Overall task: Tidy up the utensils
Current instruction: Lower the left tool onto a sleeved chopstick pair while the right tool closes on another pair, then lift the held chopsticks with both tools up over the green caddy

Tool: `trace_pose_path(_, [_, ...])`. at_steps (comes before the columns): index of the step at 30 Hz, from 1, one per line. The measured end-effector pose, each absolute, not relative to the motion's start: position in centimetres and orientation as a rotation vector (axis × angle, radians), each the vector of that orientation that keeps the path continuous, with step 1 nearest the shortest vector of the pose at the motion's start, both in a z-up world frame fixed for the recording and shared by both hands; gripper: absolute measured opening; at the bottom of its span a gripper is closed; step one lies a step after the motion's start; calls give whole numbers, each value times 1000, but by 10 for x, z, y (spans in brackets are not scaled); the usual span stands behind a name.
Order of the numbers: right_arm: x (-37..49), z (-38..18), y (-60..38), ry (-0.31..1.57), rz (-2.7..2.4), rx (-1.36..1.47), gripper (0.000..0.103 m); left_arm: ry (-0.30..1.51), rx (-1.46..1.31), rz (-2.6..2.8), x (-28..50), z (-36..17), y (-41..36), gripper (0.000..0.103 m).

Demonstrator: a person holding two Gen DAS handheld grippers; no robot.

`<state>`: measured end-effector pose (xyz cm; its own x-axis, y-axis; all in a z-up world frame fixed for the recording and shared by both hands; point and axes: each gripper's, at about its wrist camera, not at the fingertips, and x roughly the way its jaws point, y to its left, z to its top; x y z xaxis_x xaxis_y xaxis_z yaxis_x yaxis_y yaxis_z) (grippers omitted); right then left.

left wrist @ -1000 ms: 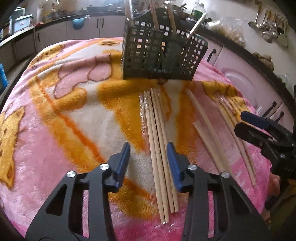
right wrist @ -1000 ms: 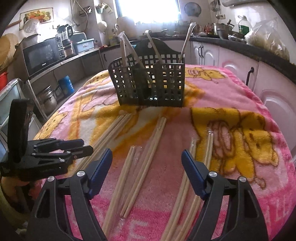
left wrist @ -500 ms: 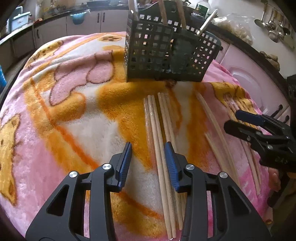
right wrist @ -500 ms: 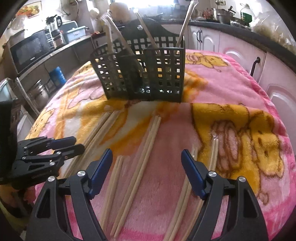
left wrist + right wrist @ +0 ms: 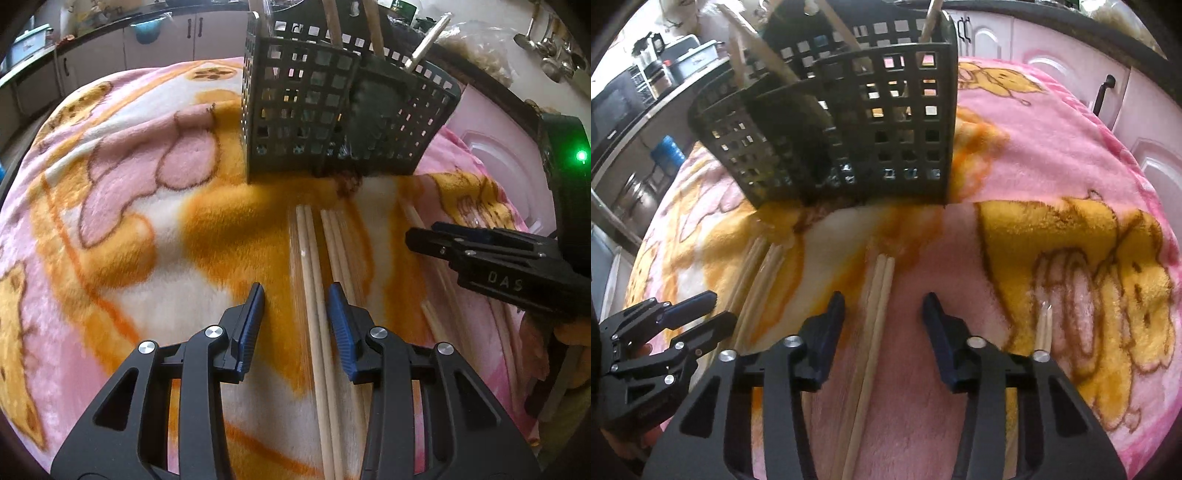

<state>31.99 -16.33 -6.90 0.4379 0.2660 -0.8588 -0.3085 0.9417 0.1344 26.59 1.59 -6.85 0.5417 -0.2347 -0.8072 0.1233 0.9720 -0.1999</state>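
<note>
Right gripper [image 5: 882, 310], jaws just narrowed, straddles a chopstick pair [image 5: 877, 306] untouched on a pink blanket [image 5: 1052, 147]; dark utensil basket [image 5: 886, 122] at twelve o'clock.

Bright daylight from behind; slight motion blur, heavy fisheye warp, dark corners.

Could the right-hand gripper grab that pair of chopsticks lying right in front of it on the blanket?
Probably yes. The right gripper has just been narrowing its jaws, with the chopstick pair lying between them, not yet pinched. Nothing covers the pair, and the basket stands farther back.
</note>
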Motion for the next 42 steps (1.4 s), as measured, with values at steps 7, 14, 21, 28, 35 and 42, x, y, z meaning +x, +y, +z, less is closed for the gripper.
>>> trace_pose_path(7, [333,-69,-171,1090,363,5,13,1008,-117,-217,292,-70,12,28])
trace_pose_path(14, [335,-54,-193,1045,434,107,11,1043,-64,-211,312,-69,3,27])
trace_pose_path(21, [316,-29,-207,926,488,155,11,1029,-66,-203,315,-66,13,5])
trace_pose_path(28, [287,0,-218,758,497,171,11,856,-82,-220,286,-25,15,4])
trace_pose_path(35, [261,31,-227,571,465,142,11,692,-115,-231,259,19,18,4])
trace_pose_path(42, [238,54,-230,428,449,132,11,538,-119,-232,238,53,11,4])
